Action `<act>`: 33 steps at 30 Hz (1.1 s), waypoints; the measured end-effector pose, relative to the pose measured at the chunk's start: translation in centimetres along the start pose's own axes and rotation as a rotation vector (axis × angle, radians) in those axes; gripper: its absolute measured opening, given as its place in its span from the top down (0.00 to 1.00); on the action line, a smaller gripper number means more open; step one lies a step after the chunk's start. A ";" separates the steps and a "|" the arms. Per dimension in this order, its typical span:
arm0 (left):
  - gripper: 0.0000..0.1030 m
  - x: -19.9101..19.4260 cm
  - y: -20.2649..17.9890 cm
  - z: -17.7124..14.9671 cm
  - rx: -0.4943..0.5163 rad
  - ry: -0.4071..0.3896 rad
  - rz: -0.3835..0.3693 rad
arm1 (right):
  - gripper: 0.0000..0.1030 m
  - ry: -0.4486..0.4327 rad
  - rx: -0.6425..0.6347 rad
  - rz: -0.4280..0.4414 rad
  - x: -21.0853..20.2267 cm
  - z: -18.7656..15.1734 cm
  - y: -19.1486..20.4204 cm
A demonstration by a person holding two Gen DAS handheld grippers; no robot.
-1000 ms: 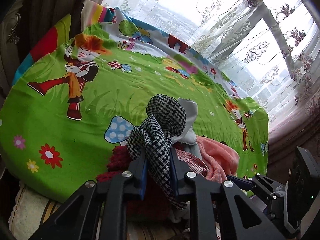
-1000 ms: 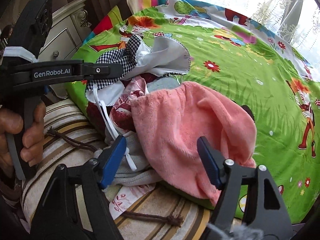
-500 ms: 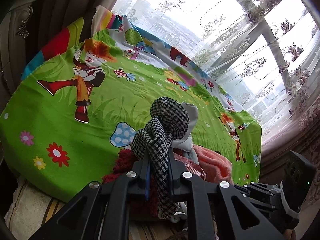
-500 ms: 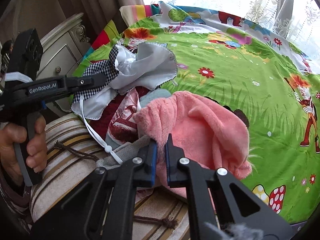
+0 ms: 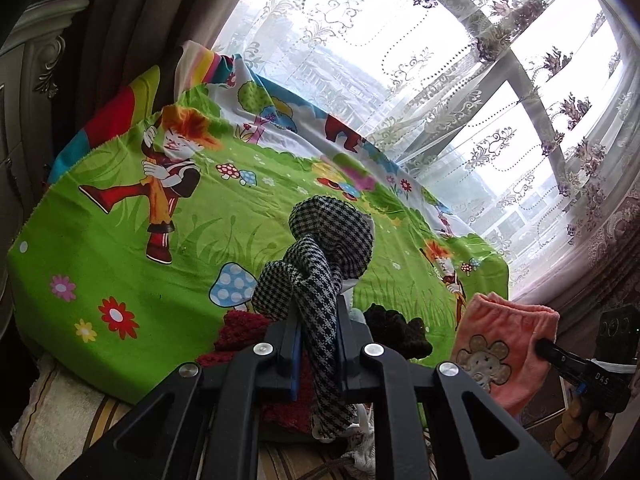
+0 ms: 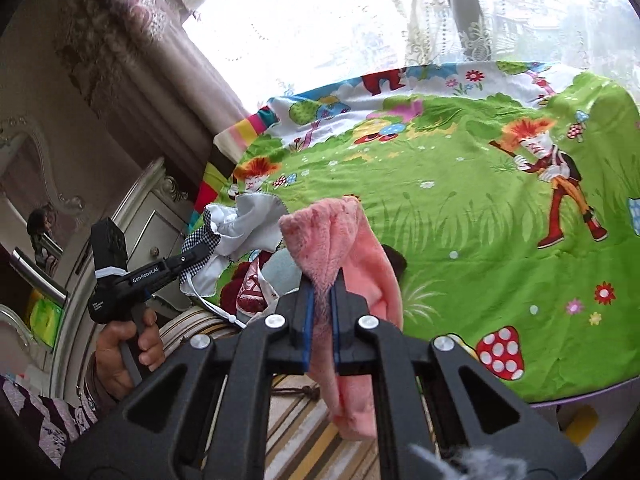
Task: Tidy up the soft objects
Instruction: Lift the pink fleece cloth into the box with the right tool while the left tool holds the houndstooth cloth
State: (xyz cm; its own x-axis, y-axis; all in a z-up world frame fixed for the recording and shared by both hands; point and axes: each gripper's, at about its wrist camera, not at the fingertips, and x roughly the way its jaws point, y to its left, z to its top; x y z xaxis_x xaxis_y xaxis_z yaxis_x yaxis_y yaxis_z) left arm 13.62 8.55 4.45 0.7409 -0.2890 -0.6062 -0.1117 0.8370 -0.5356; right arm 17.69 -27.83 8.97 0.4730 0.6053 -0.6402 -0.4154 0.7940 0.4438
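Pink towel (image 6: 360,248) pinched in right gripper (image 6: 320,312); houndstooth cloth (image 5: 320,264) in left gripper (image 5: 318,340).

A bright green cartoon-printed sheet (image 5: 192,248), with red-haired figures, spotted mushrooms, flowers and a white scenic border, covers a raised surface in front of the lace-curtained window, and its near edge hangs over a beige cushion with brown stripes (image 6: 304,420). On the sheet near that edge lies a small heap of soft things: a dark red knitted piece (image 5: 240,332), a dark brown fuzzy piece (image 5: 396,330), and a red-and-white printed cloth (image 6: 250,286) beside a pale grey one. The rest of the sheet lies bare.
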 end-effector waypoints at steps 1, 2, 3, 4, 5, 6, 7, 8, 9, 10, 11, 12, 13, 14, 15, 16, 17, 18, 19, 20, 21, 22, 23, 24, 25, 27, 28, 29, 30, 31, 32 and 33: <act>0.87 -0.3 -0.3 0.0 0.005 -0.004 -0.003 | 0.91 -0.017 0.008 -0.009 -1.2 -0.1 -0.5; 0.87 -0.6 -0.6 0.0 0.010 -0.008 -0.008 | 0.91 -0.033 0.016 -0.020 -2.4 -0.4 -1.0; 0.87 -0.9 -1.0 0.0 0.015 -0.011 -0.014 | 0.91 -0.049 0.023 -0.037 -3.7 -0.7 -1.5; 0.87 -1.2 -1.4 0.0 0.023 -0.015 -0.018 | 0.91 -0.062 0.031 -0.053 -5.0 -1.0 -2.0; 0.87 -1.4 -1.8 0.0 0.031 -0.019 -0.022 | 0.91 -0.074 0.039 -0.071 -6.3 -1.4 -2.5; 0.87 -1.7 -2.2 0.0 0.040 -0.021 -0.025 | 0.91 -0.086 0.046 -0.089 -7.5 -1.9 -3.1; 0.87 -1.9 -2.6 -0.1 0.047 -0.022 -0.028 | 0.91 -0.096 0.056 -0.110 -8.7 -2.5 -3.7; 0.87 -2.0 -2.9 -0.2 0.052 -0.022 -0.032 | 0.91 -0.103 0.070 -0.132 -9.8 -3.1 -4.4; 0.87 -2.1 -3.3 -0.2 0.058 -0.020 -0.036 | 0.91 -0.110 0.086 -0.152 -10.9 -3.8 -5.2; 0.87 -2.3 -3.7 -0.4 0.064 -0.019 -0.038 | 0.91 -0.114 0.101 -0.170 -12.0 -4.4 -6.0; 0.87 -2.4 -4.1 -0.5 0.071 -0.018 -0.039 | 0.91 -0.117 0.114 -0.190 -12.9 -5.1 -6.7; 0.87 -2.5 -4.5 -0.7 0.077 -0.017 -0.040 | 0.91 -0.118 0.128 -0.214 -13.9 -5.9 -7.5; 0.87 -2.5 -5.0 -0.9 0.085 -0.014 -0.042 | 0.91 -0.118 0.144 -0.236 -14.7 -6.7 -8.4; 0.87 -2.6 -5.4 -1.0 0.092 -0.010 -0.043 | 0.91 -0.117 0.164 -0.256 -15.6 -7.5 -9.3; 0.87 -2.6 -5.8 -1.2 0.100 -0.007 -0.046 | 0.91 -0.114 0.181 -0.277 -16.3 -8.4 -10.2; 0.87 -2.7 -6.3 -1.4 0.107 -0.003 -0.047 | 0.91 -0.110 0.194 -0.302 -17.1 -9.3 -11.0; 0.87 -2.7 -6.7 -1.6 0.115 0.000 -0.048 | 0.91 -0.103 0.206 -0.327 -17.8 -10.2 -11.9; 0.87 -2.7 -7.2 -1.7 0.124 0.003 -0.048 | 0.91 -0.096 0.216 -0.349 -18.3 -11.1 -12.6; 0.87 -2.8 -7.7 -1.9 0.133 0.004 -0.047 | 0.91 -0.090 0.226 -0.365 -18.8 -11.9 -13.3; 0.87 -2.8 -8.2 -2.1 0.142 0.006 -0.047 | 0.91 -0.082 0.232 -0.379 -19.3 -12.8 -13.9; 0.87 -2.8 -8.7 -2.3 0.151 0.008 -0.048 | 0.91 -0.072 0.232 -0.398 -19.6 -13.5 -14.5; 0.87 -2.8 -9.2 -2.5 0.159 0.012 -0.049 | 0.91 -0.061 0.224 -0.421 -19.9 -14.3 -15.0; 0.87 -2.7 -9.7 -2.7 0.168 0.016 -0.050 | 0.91 -0.050 0.214 -0.443 -20.2 -14.9 -15.6; 0.87 -2.7 -10.3 -2.9 0.177 0.022 -0.052 | 0.91 -0.040 0.208 -0.462 -20.4 -15.5 -16.2; 0.87 -2.6 -10.8 -3.1 0.185 0.028 -0.055 | 0.91 -0.031 0.204 -0.477 -20.6 -16.1 -16.8; 0.87 -2.5 -11.7 -3.6 0.203 0.036 -0.056 | 0.91 -0.008 0.192 -0.512 -21.0 -17.3 -18.0; 0.87 -2.4 -12.1 -3.8 0.211 0.040 -0.056 | 0.91 0.003 0.182 -0.525 -21.0 -17.8 -18.6; 0.87 -2.4 -12.6 -4.0 0.217 0.043 -0.056 | 0.91 0.014 0.169 -0.531 -21.0 -18.2 -19.0; 0.87 -2.3 -13.0 -4.2 0.223 0.047 -0.057 | 0.91 0.028 0.156 -0.536 -20.8 -18.7 -19.3; 0.87 -2.3 -13.4 -4.3 0.230 0.051 -0.058 | 0.91 0.042 0.140 -0.536 -20.6 -19.2 -19.5; 0.87 -2.2 -13.8 -4.5 0.237 0.055 -0.059 | 0.91 0.059 0.120 -0.527 -20.1 -19.6 -19.6; 0.87 -2.1 -14.3 -4.7 0.245 0.059 -0.061 | 0.91 0.075 0.098 -0.512 -19.5 -20.0 -19.5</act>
State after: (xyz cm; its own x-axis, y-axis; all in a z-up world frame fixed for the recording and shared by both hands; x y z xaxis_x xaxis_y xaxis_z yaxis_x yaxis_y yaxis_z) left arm 10.55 -4.94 10.65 0.7004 -0.3635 -0.6143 0.1013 0.9025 -0.4186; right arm 1.02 -56.23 0.28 0.5379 0.1357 -0.8320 -0.0698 0.9907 0.1164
